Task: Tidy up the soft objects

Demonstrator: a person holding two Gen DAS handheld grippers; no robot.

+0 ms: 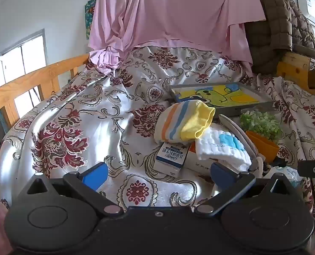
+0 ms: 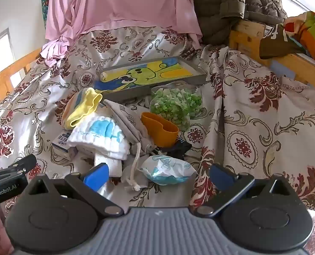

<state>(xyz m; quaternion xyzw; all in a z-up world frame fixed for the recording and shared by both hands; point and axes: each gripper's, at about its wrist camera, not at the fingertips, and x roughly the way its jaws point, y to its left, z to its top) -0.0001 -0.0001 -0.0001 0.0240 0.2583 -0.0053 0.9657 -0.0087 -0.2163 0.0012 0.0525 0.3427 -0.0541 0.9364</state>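
Left wrist view: the left gripper (image 1: 157, 173) hovers over the bed (image 1: 72, 116) with its fingers spread and nothing between them. Ahead and to its right lies a pile: a striped sock (image 1: 182, 120) resting on a small box (image 1: 171, 156), a white cloth (image 1: 219, 146) with a blue print just beside it, a grey pouch (image 1: 238, 129) behind, then an orange cup (image 1: 261, 144) and a bag of green bits (image 1: 261, 123). A tray (image 1: 221, 94) with a cartoon picture sits beyond the pile and holds nothing.

Right wrist view: the right gripper (image 2: 158, 174) also has its fingers spread, empty. Just ahead lie a crumpled packet (image 2: 168, 170), the pouch's cord (image 2: 135, 165) and a dark sock (image 2: 178, 147); the white cloth (image 2: 102, 136) and striped sock (image 2: 81, 108) are to the left.

By my judgement the sorting has hardly begun: soft things are heaped together with hard ones, nothing is held, and the tray (image 2: 153, 72) is bare. All the picking and placing remains.
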